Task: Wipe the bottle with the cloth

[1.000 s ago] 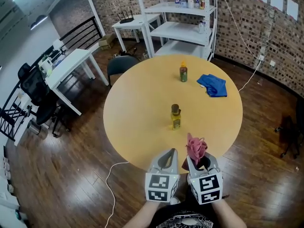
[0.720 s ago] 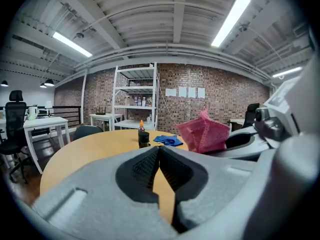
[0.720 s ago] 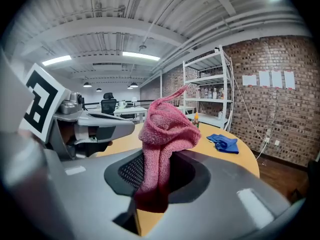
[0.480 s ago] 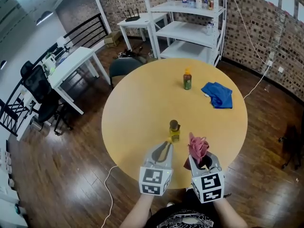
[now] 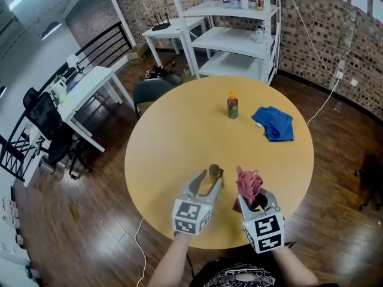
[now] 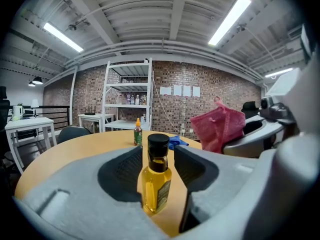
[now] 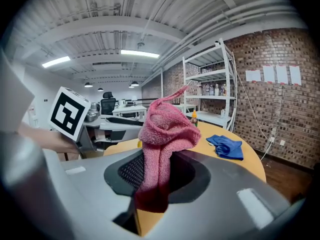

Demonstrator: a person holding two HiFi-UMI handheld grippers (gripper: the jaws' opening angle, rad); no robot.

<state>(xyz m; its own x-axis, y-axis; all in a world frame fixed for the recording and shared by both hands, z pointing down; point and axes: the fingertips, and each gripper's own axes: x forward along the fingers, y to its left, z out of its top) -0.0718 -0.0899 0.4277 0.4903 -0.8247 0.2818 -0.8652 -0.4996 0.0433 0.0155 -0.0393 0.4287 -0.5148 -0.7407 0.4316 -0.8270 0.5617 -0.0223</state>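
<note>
A small bottle of yellow oil with a black cap (image 5: 214, 173) stands upright near the front of the round wooden table (image 5: 173, 130). My left gripper (image 5: 206, 182) reaches around it. In the left gripper view the bottle (image 6: 156, 176) stands between the two grey jaws, which have just been opening and stand apart from its sides. My right gripper (image 5: 252, 201) hovers just right of the bottle, shut on a bunched pink cloth (image 5: 248, 183). The pink cloth (image 7: 162, 139) sticks up out of the right gripper (image 7: 157, 173) in its own view.
A second bottle with an orange cap (image 5: 232, 105) stands farther back on the table, and a crumpled blue cloth (image 5: 274, 123) lies to its right. Beyond the table are a white shelf unit (image 5: 239, 37), white desks (image 5: 90, 85) and dark chairs (image 5: 149, 91).
Both grippers have moved forward over the table edge. The left gripper's jaws went from shut to open and now straddle the oil bottle. The right gripper still carries the pink cloth.
</note>
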